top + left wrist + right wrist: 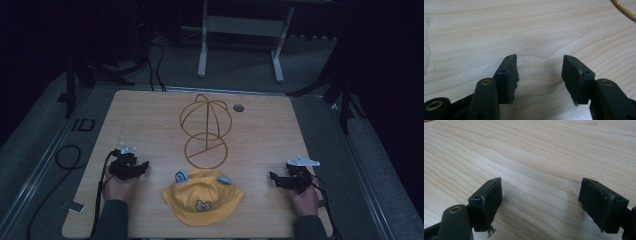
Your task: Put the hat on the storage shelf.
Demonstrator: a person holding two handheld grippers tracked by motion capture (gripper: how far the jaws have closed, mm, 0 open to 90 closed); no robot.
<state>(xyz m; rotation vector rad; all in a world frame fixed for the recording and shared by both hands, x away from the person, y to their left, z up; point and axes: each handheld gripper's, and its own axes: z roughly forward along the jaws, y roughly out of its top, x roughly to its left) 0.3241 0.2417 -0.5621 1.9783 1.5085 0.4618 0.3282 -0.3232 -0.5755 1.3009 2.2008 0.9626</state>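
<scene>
Hat [203,197], yellow, bear face on front, lay flat at near edge of desk [150,120], between my hands. Wire hat stand [206,131] stood just behind it, mid-desk. My left claw [145,164] rested left of hat, jaws wide, nothing held. My right claw [272,176] rested right of hat, jaws wide, likewise empty.

- The wire hoop [624,11] was cut off by the left gripper view's top right corner.
- The hat's [203,196] bear patch was too small to make out.
</scene>
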